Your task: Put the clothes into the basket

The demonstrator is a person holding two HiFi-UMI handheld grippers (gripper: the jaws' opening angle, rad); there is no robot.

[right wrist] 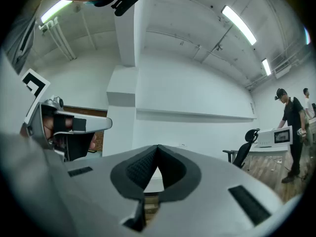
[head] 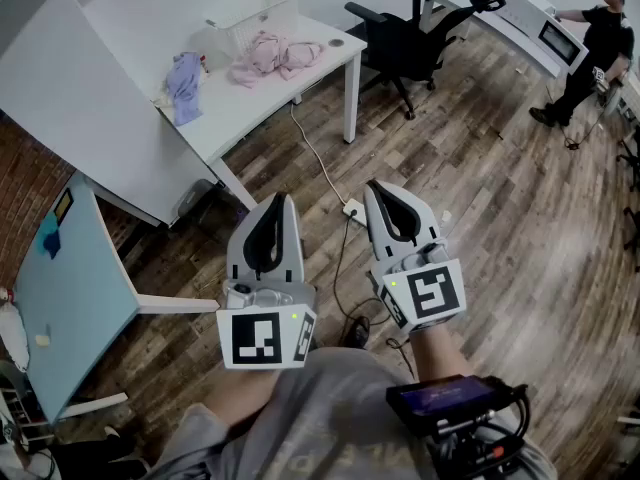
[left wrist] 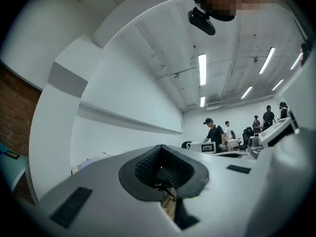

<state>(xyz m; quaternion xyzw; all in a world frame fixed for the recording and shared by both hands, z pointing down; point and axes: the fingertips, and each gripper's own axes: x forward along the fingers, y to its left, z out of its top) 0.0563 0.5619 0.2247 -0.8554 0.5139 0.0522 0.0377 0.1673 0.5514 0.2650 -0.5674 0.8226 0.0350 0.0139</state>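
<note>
Head view: left gripper and right gripper both pressed together, empty; pink garment and lavender garment lie at eleven o'clock beside the basket; advise approaching, then spreading jaws.

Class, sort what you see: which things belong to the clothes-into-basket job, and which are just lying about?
Belong to the job: basket, pink clothes, blue garment.
Just lying about: office chair, power strip, light blue table.
</note>
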